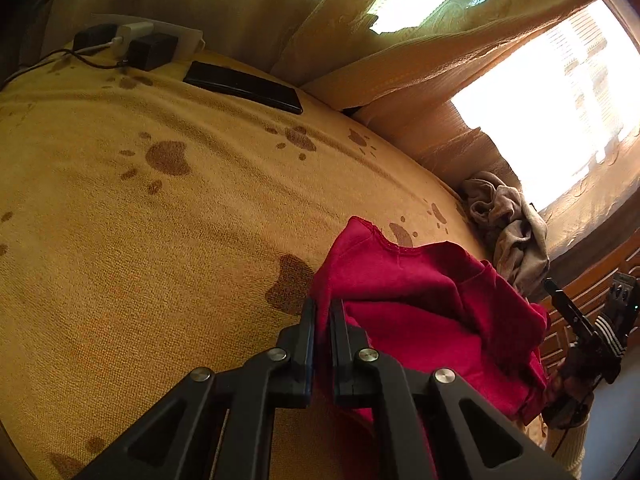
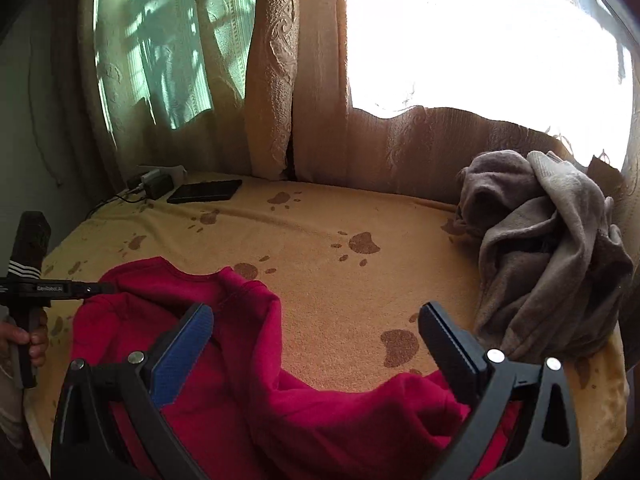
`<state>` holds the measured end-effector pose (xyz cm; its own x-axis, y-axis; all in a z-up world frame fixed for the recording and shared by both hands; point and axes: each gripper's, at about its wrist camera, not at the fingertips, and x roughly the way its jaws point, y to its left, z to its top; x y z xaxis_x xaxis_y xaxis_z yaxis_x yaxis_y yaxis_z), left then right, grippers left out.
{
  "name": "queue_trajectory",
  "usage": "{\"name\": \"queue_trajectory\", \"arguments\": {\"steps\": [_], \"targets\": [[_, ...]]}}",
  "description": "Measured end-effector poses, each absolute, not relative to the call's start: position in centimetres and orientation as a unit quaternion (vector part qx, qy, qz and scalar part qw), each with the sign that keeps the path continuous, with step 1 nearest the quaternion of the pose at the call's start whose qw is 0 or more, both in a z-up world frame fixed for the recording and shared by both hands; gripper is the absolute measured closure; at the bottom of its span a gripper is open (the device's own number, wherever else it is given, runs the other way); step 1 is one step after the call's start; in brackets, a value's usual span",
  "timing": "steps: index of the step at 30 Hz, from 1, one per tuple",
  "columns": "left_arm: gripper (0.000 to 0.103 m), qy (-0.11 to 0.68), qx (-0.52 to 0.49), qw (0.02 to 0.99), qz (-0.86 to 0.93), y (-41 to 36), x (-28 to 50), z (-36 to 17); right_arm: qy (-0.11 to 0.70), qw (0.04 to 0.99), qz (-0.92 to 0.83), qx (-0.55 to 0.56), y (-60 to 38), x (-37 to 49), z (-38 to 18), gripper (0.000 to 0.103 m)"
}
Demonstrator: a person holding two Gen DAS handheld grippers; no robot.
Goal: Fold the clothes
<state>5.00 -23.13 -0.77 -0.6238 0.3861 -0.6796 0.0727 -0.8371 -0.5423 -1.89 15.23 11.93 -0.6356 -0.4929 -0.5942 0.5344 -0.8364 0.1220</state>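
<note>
A crumpled crimson fleece garment [image 2: 256, 360] lies bunched on the yellow paw-print blanket [image 2: 340, 300]; a rumpled grey-beige fleece garment [image 2: 548, 264] sits heaped at that blanket's window-side edge.

A bedroom in a home: a bed [image 2: 320, 300] spread with a yellow blanket printed with brown paw marks sits against a window hung with beige patterned curtains [image 2: 272, 80], daylight glowing through them. Loose clothes lie on the blanket, a red garment [image 2: 248, 360] and a crumpled grey one [image 2: 540, 260], while a dark flat device [image 2: 204, 191] and plugged-in chargers [image 2: 154, 182] with cables rest near the far edge. Carved wooden furniture [image 1: 592, 292] stands beside the bed.
</note>
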Motion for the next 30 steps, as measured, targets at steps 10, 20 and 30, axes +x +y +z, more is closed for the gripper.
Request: {"name": "queue_trajectory", "arguments": {"steps": [10,20,30], "targets": [[0.096,-0.285,-0.442,0.102,0.845,-23.2,4.2,-2.3,0.184,0.370,-0.856,0.310,7.6,5.8,8.6,0.053],[0.096,-0.288,-0.444,0.111,0.841,-23.3,4.2,-3.1,0.246,0.259,-0.861,0.363,6.9,0.4,2.9,0.054],[0.096,-0.295,-0.440,0.121,0.840,-23.4,3.8,-3.2,0.204,0.193,-0.885,0.370,10.0,-2.6,3.9,0.087]]}}
